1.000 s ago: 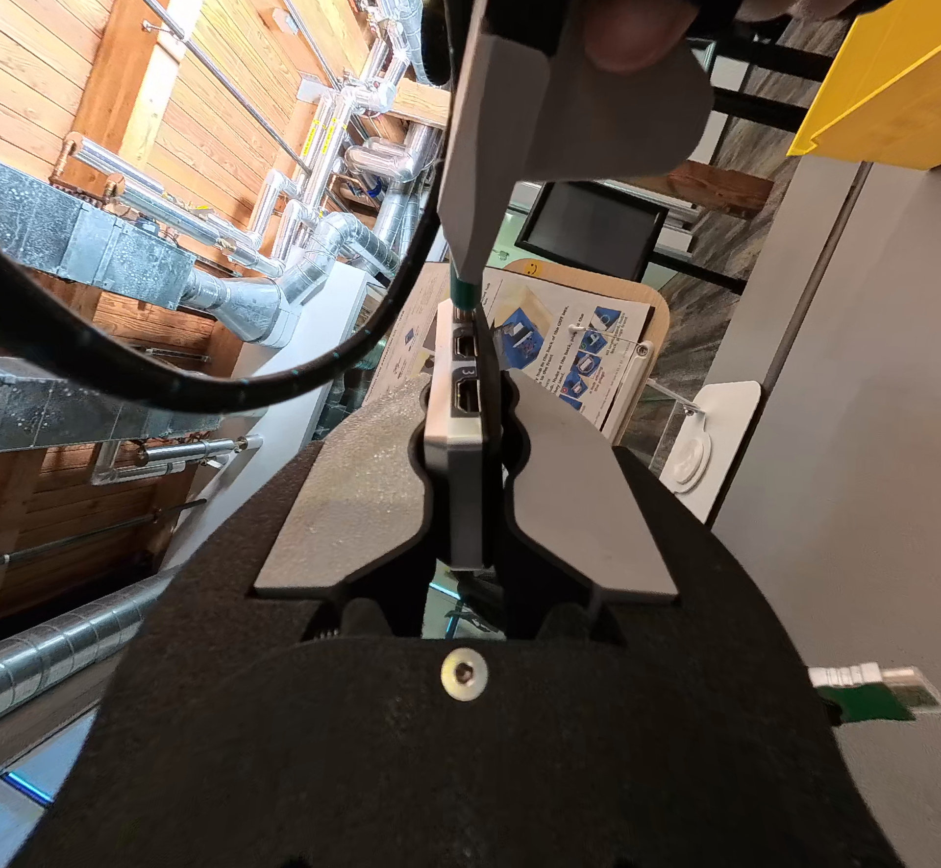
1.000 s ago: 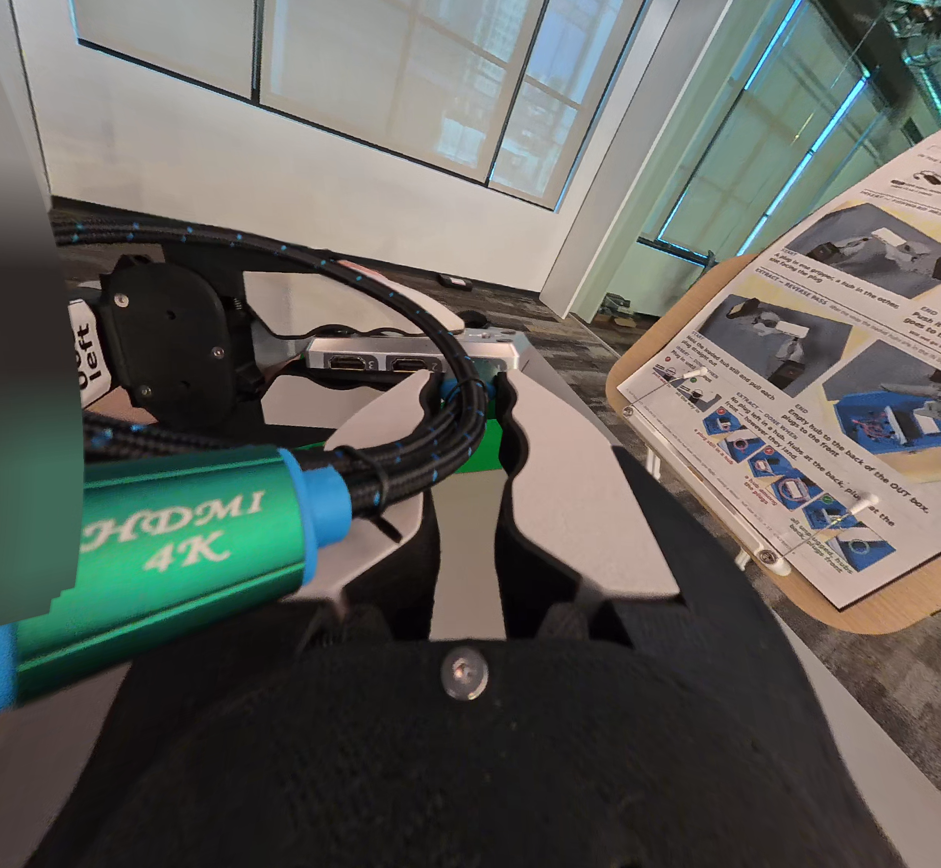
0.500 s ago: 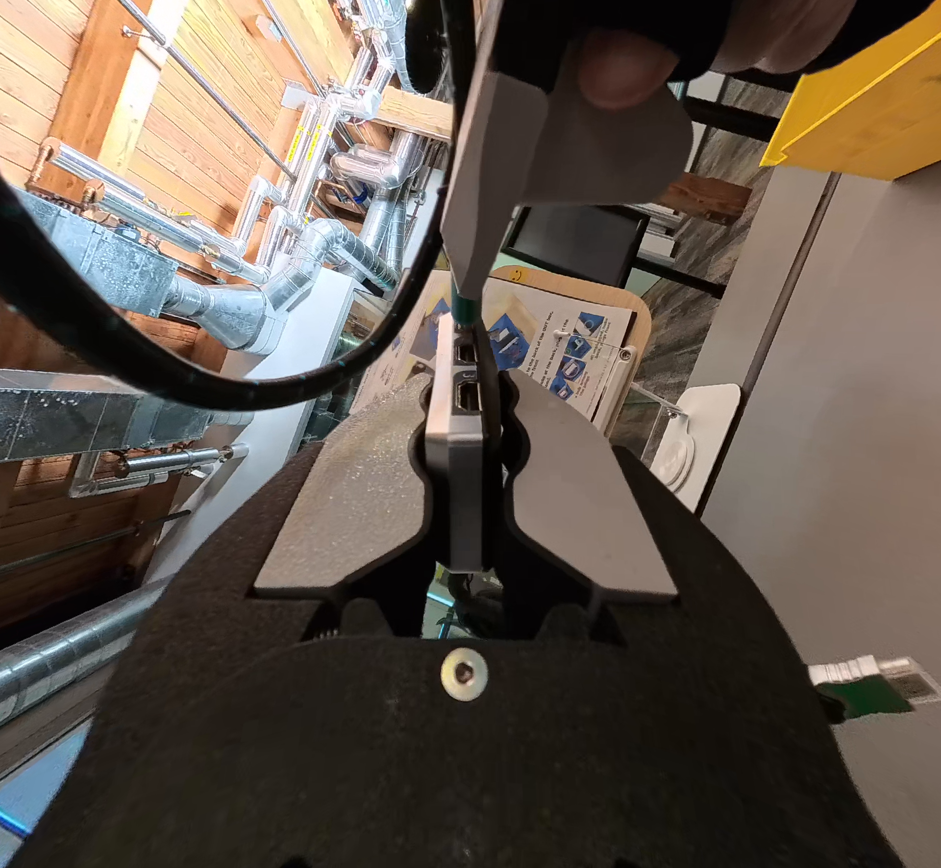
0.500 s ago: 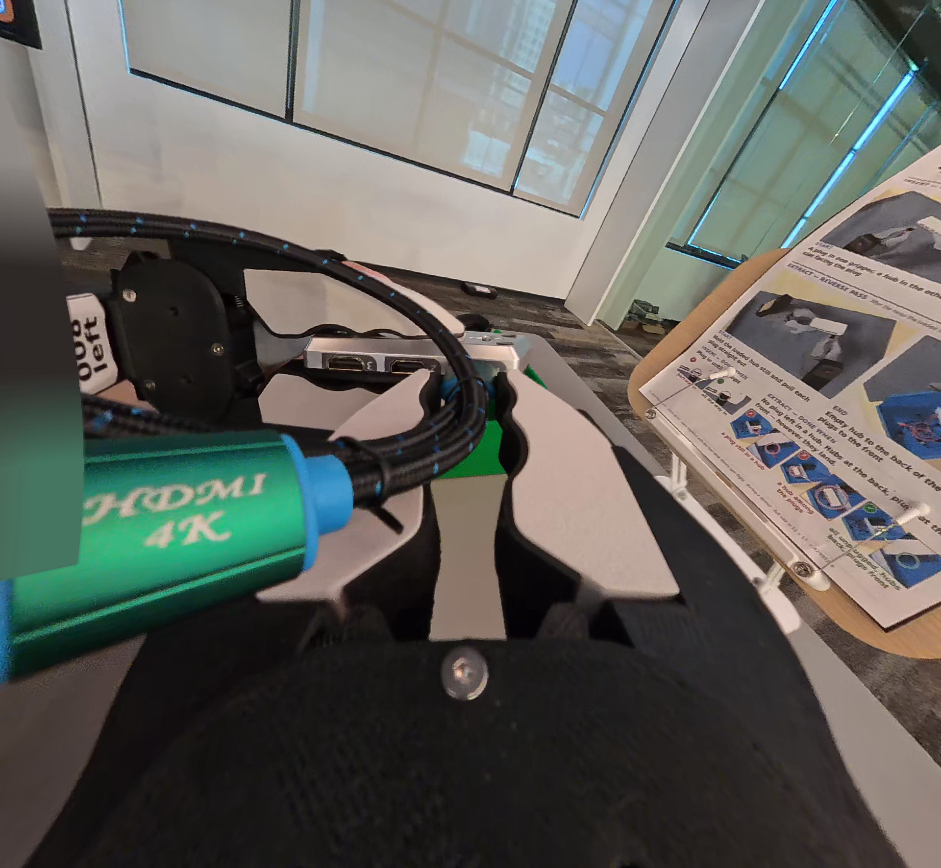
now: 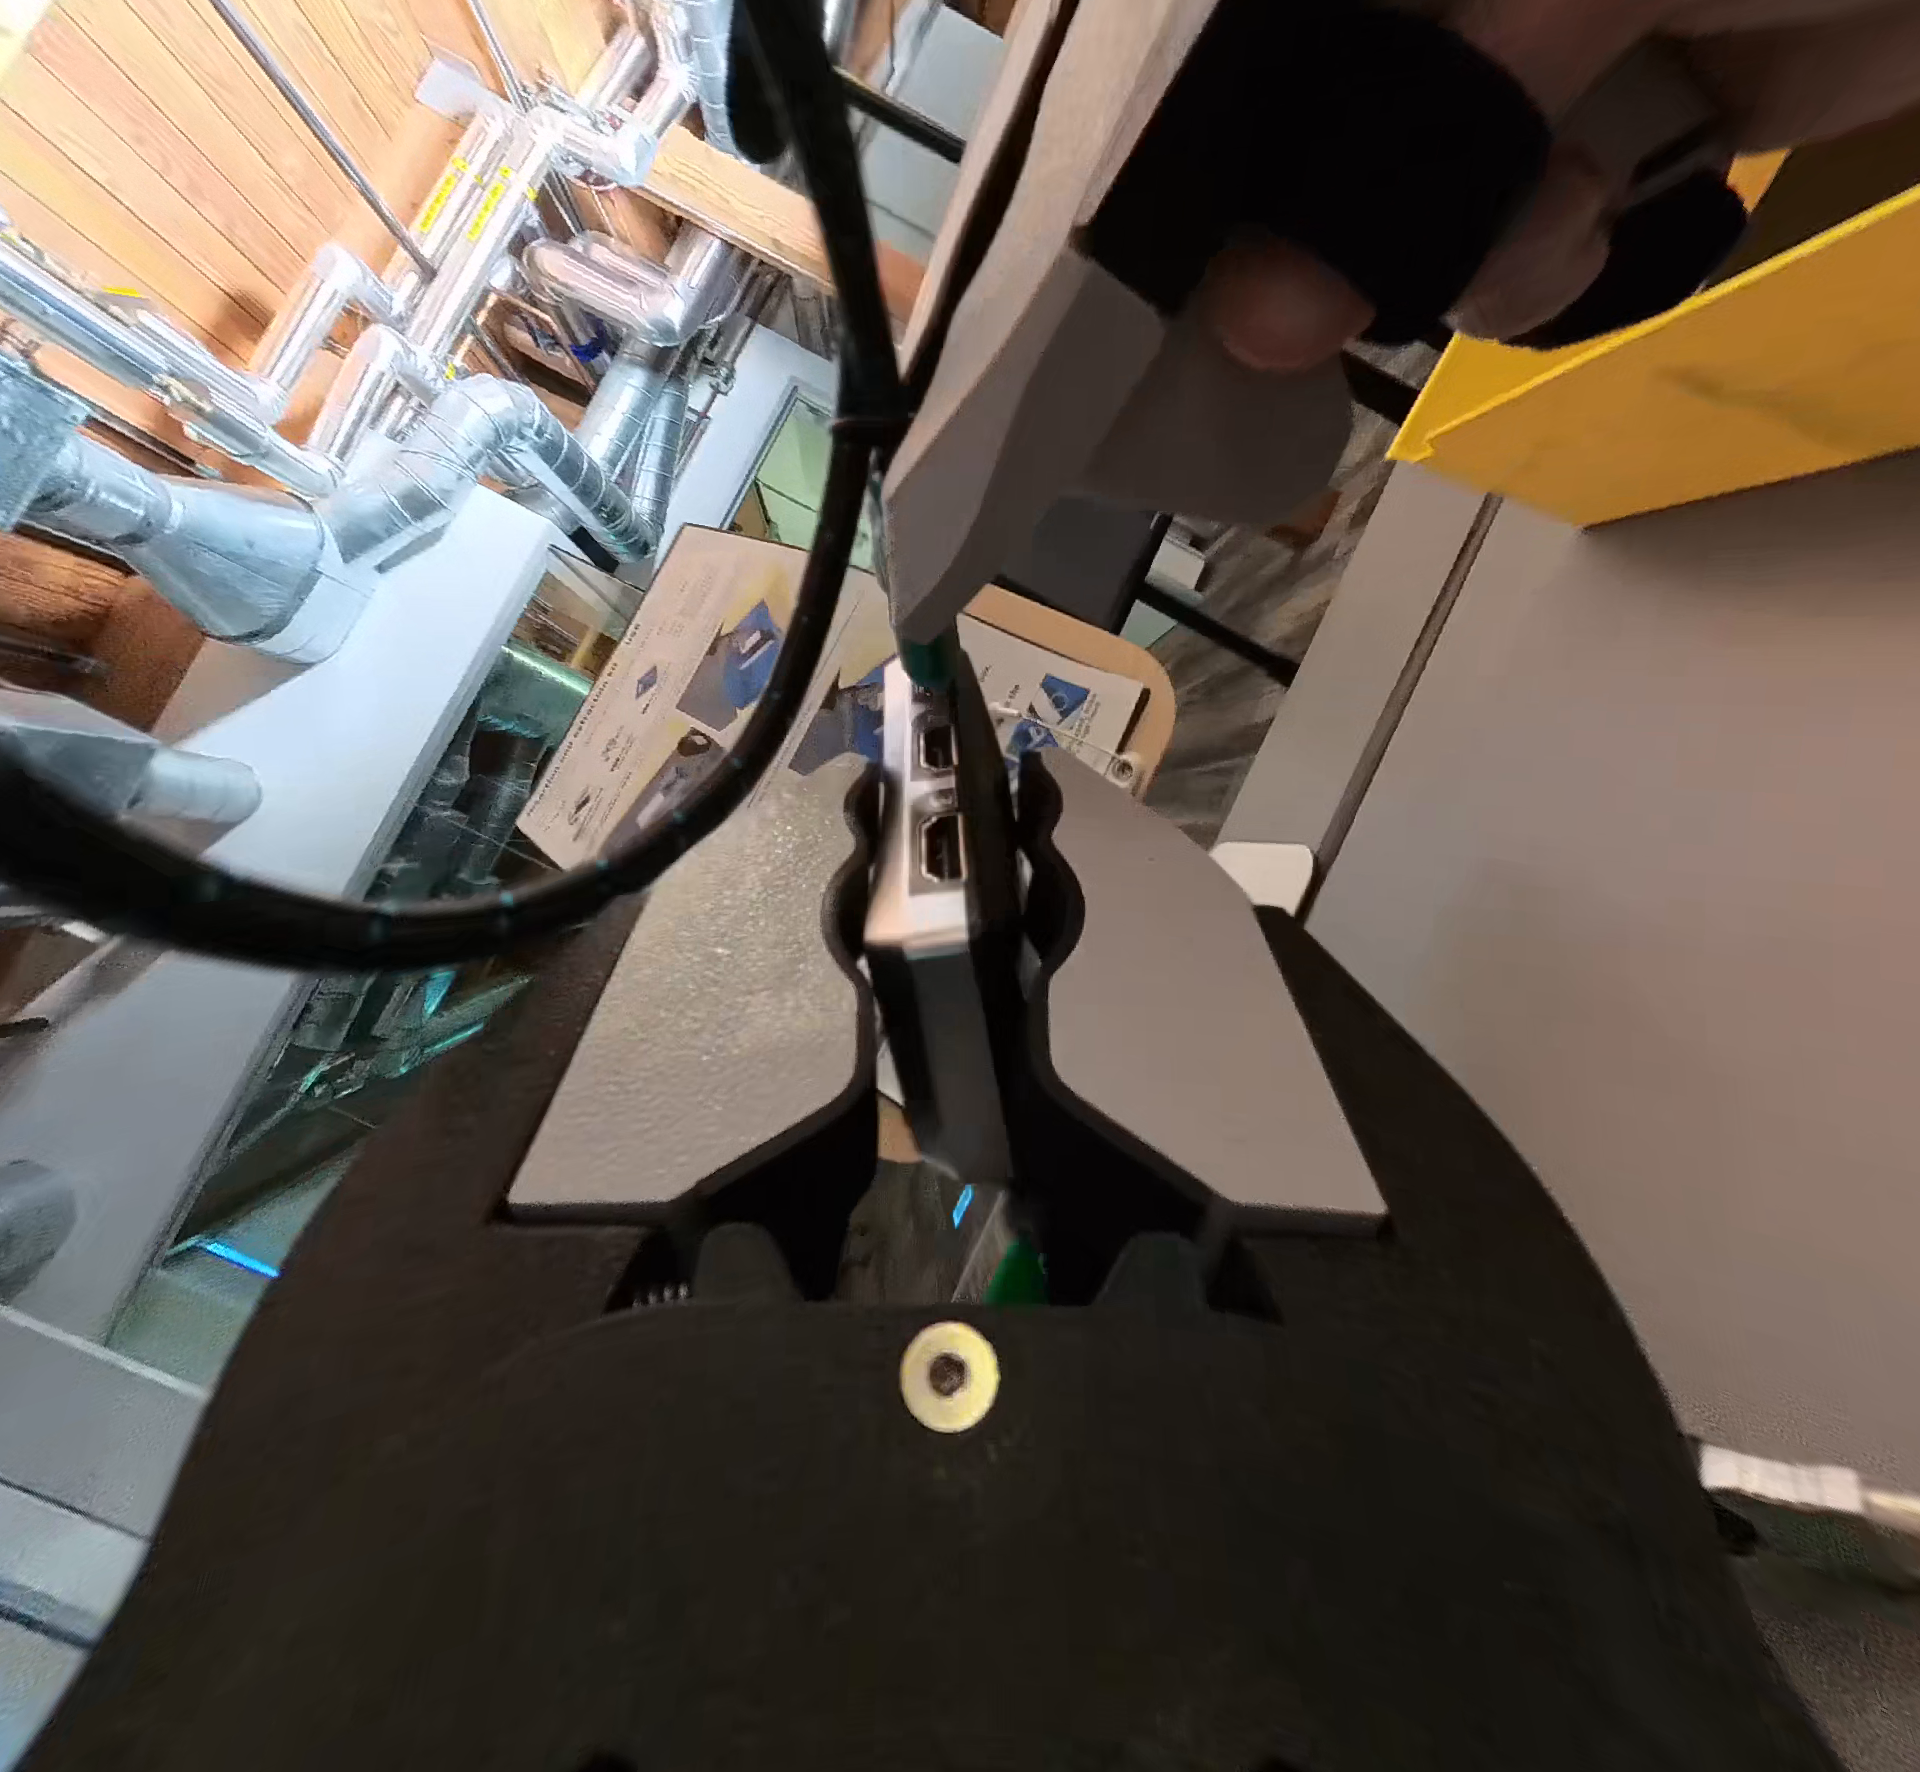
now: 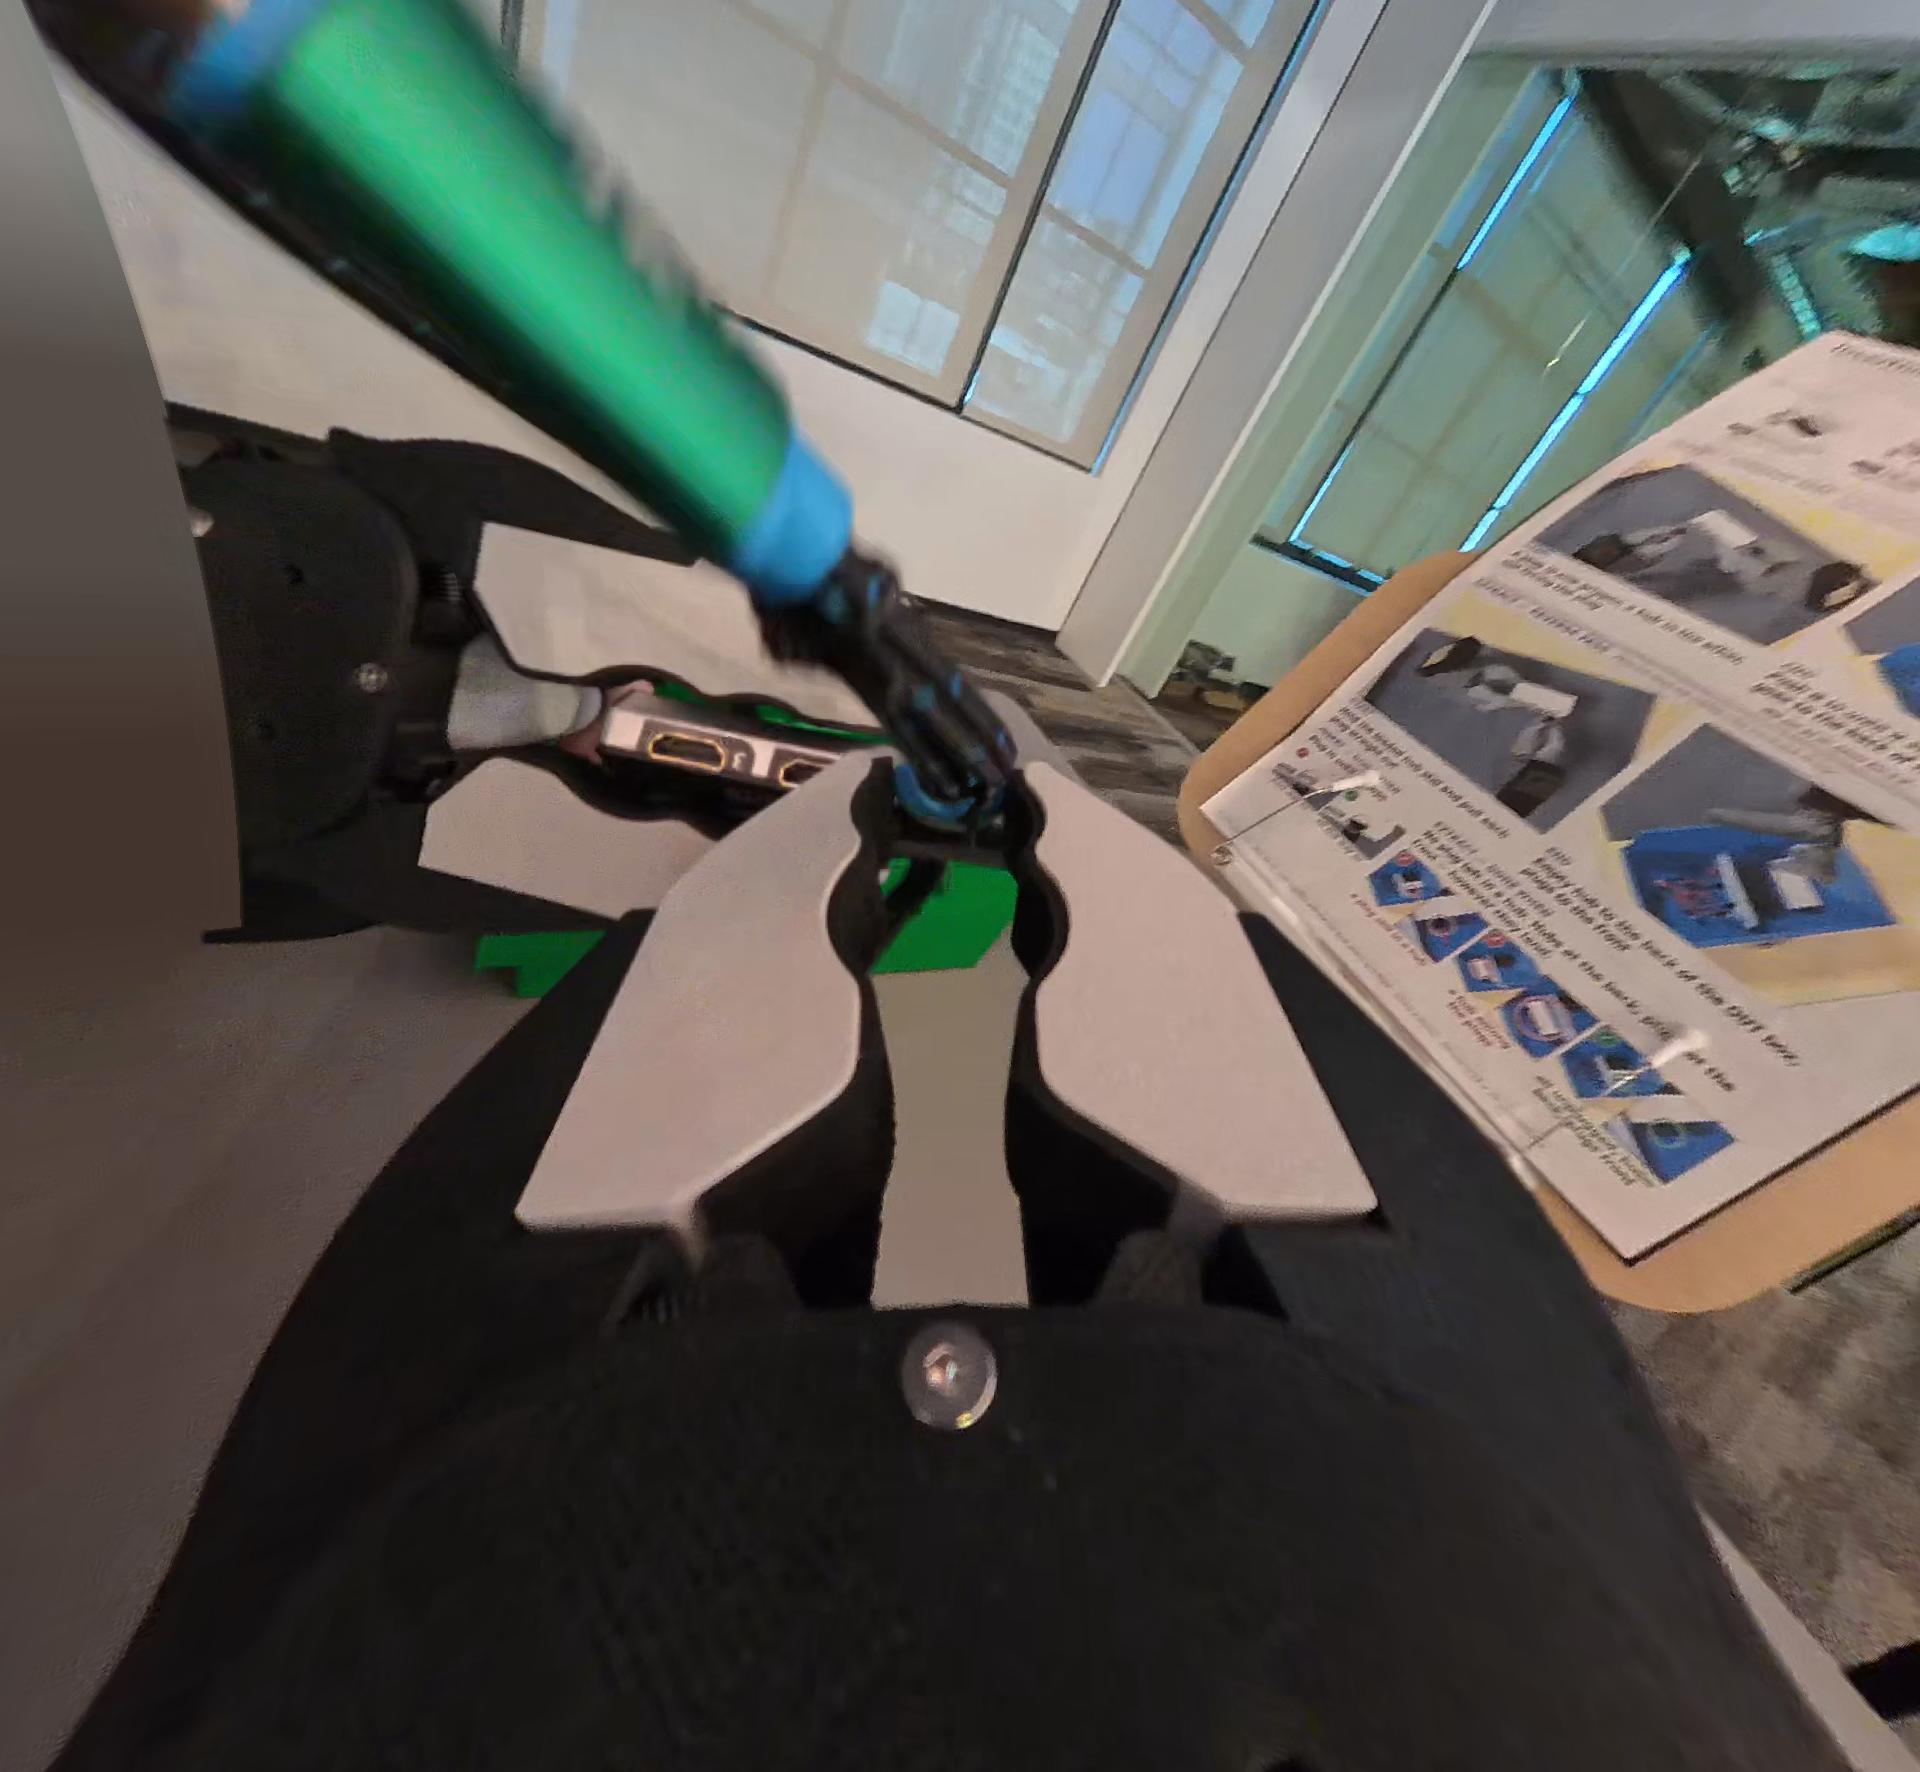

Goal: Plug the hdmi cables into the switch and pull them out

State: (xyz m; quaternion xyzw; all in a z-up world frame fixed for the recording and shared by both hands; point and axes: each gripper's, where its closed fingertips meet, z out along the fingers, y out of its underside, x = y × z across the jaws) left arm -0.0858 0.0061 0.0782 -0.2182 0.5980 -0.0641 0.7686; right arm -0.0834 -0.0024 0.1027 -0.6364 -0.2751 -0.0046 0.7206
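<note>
Switch point(image 5: 928, 901) clamped edge-on in the left claw point(image 5: 940, 875), ports facing out for access. Right claw point(image 6: 940, 823) above it, clenched on an hdmi plug point(image 5: 928, 662) at the far port. Cable point(image 5: 821, 579) looping off left, clear of the ports.

An industrial-style office or lab: exposed silver ducts point(image 5: 260, 517) upper left, glass partitions point(image 6: 831, 112), a posted instruction sheet point(image 6: 1610, 839)

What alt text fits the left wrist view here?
The left gripper has its jaws shut on a slim silver HDMI switch, ports facing away. The right gripper meets the switch's far end at a green-shelled plug, whose black braided cable loops left.
</note>
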